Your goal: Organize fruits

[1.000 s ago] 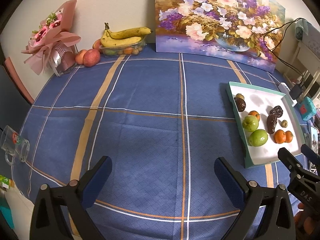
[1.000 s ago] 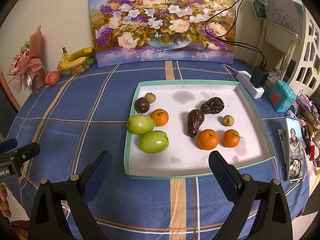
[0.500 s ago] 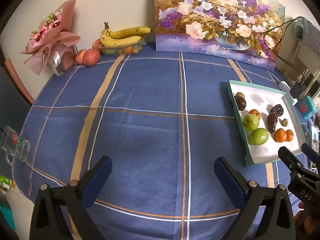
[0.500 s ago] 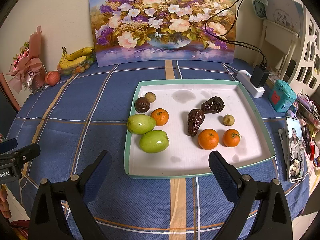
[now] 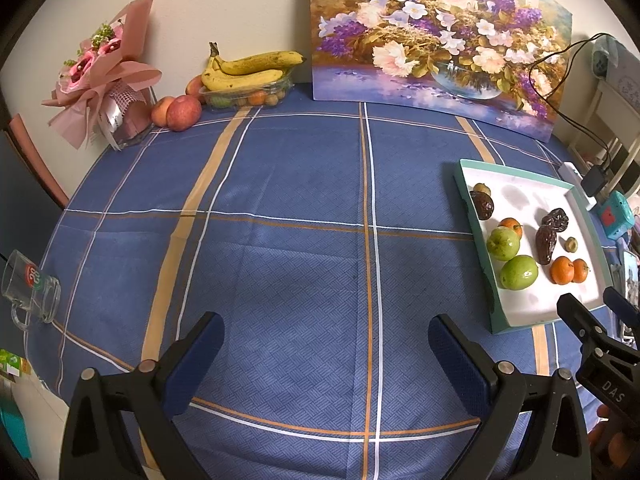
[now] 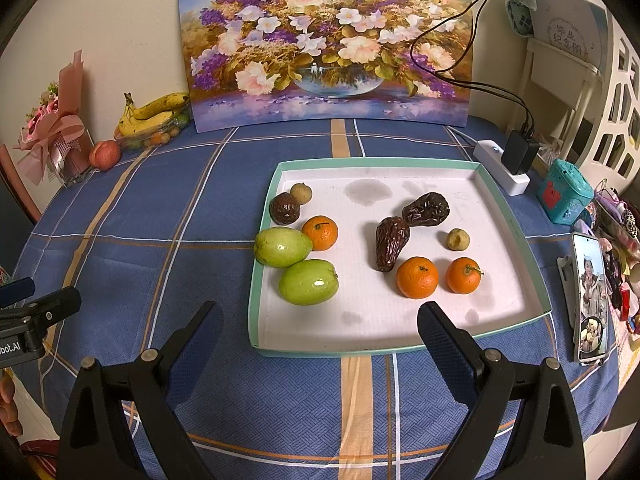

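Tablecloth (image 5: 304,208), blue plaid, under tray (image 6: 260,312)

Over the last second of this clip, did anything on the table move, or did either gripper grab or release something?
Almost nothing changed. In the left wrist view the white tray with the teal rim drifted very slightly rightward, so the left gripper seems to have shifted a touch. Nothing was grasped or released: both it and the right gripper stayed open and empty, and the fruit on the tray kept its places.

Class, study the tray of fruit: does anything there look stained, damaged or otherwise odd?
Yes. The tray's white floor carries greyish damp-looking blotches, the largest near its far edge. The fruits themselves look whole.
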